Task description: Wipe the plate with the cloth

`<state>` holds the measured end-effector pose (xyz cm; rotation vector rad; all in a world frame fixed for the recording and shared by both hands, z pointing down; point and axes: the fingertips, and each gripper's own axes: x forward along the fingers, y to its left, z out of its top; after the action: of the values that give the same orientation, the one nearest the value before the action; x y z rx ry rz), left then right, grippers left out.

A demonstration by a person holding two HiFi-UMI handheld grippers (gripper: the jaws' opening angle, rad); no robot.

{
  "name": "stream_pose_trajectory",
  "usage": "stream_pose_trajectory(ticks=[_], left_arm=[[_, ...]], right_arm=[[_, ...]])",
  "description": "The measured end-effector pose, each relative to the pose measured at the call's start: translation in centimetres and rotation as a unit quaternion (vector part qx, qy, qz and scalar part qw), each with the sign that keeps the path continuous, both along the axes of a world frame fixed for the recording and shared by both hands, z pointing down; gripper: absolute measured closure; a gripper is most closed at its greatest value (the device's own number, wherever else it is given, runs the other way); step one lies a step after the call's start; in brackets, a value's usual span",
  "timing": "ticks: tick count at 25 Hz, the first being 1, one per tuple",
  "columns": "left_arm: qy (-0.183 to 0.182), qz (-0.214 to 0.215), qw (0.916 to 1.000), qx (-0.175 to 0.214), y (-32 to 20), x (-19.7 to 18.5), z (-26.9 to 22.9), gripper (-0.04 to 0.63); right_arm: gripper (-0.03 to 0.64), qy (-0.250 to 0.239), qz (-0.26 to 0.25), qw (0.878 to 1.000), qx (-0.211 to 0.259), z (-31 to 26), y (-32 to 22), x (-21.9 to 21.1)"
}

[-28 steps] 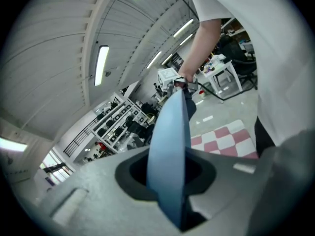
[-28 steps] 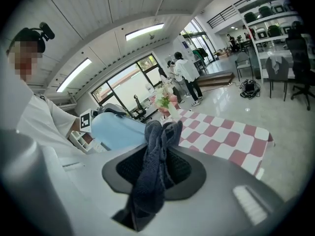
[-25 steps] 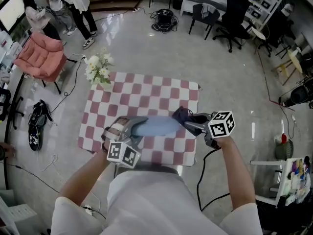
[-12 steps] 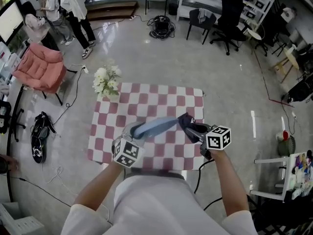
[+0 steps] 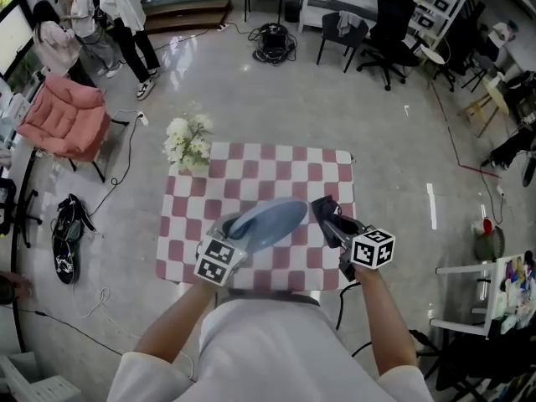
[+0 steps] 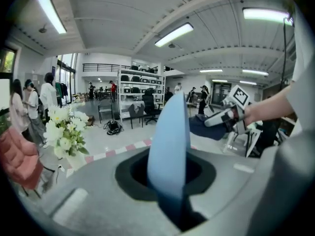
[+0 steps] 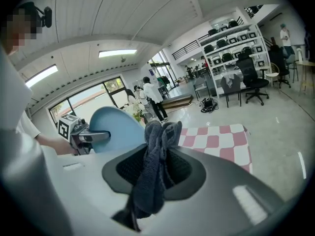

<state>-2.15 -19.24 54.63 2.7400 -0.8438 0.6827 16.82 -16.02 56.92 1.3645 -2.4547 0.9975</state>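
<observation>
Above the near half of the checked table (image 5: 331, 167), the left gripper (image 5: 234, 227) has its jaws clamped on the rim of the pale blue plate (image 5: 272, 220). The plate is held in the air and tilted. In the head view its long axis runs from about 8 o'clock up to 2 o'clock.

The right gripper (image 5: 327, 214) has its jaws closed on a bunched dark cloth (image 5: 321, 204), which sits just off the plate's 3 o'clock edge. From the right gripper view the plate's open face lies at about 10 o'clock from the cloth and is turned toward it. By my judgement the right hand does the wiping and must carry the cloth leftward onto that face.

Whether cloth and plate touch yet I cannot tell. The left gripper view shows the plate only edge-on, and in the head view the plate covers the left jaws' tips.
</observation>
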Motion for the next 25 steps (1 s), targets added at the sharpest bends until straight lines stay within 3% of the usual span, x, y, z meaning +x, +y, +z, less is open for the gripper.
stream_pose_trajectory(ticks=[5, 10, 17, 25], left_arm=[[0.037, -0.035, 0.9978, -0.043, 0.3, -1.3, 0.8, 0.522], [0.072, -0.06, 0.9915, -0.09, 0.5, -2.8, 1.9, 0.522], [0.114, -0.063, 0.984, -0.121, 0.2, -3.6, 1.4, 0.522], [0.125, -0.066, 0.9815, -0.13, 0.3, -4.1, 1.1, 0.522]], right_arm=[[0.518, -0.014, 0.029, 0.999, 0.012, 0.4, 0.3, -1.7], [0.52, 0.012, 0.039, 0.999, 0.026, 0.9, 0.8, -2.4], [0.523, 0.043, 0.06, 0.996, 0.049, 0.3, 1.0, -1.6], [0.526, 0.04, 0.068, 0.995, 0.054, -0.2, 1.5, -1.8]])
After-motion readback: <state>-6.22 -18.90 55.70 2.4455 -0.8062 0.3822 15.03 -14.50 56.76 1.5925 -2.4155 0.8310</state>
